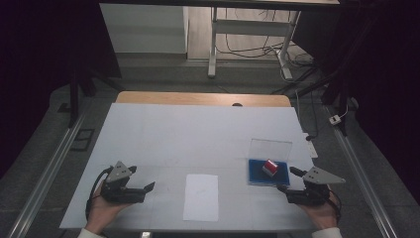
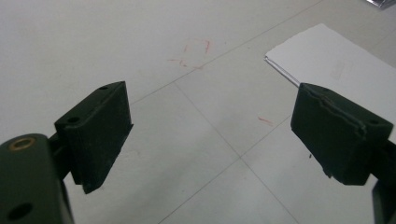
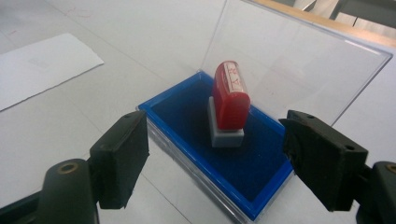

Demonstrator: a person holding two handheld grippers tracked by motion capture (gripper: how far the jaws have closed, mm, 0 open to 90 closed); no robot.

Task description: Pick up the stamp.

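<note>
1. Right gripper point(image 3: 212, 158): jaws spread wide, nothing gripped. In the right gripper view the two black pads sit either side of the near corner of the blue ink-pad box point(image 3: 187, 140), neither pad touching it.
2. Red stamp point(image 3: 229, 100) stands upright on its grey base inside the blue box, on the dark blue pad. It is ahead of the right gripper's fingers point(image 3: 122, 156), roughly on the centre line between them, past the tips, not between the pads.
3. High view: right gripper point(image 1: 289, 179) rests at the near right of the table, in the person's hand, pointing left and forward at the box point(image 1: 257, 176); stamp point(image 1: 270, 167) just beyond the tips.
4. Clear lid point(image 3: 299, 60) stands open at the box's far edge, behind the stamp, tilted back.
5. Left gripper point(image 2: 210, 135): jaws also wide open, empty. Bare white table surface point(image 2: 140, 56) between the pads, with faint red marks on it.
6. High view: left gripper point(image 1: 146, 188) at near left, pointing right, well apart from the box and stamp.
7. White paper sheet point(image 1: 201, 197) lies flat on the table between the two grippers; in the left gripper view its corner point(image 2: 327, 56) shows beyond the right-hand pad.
8. Far edge: wooden table rim point(image 1: 198, 98) beyond the white surface.
</note>
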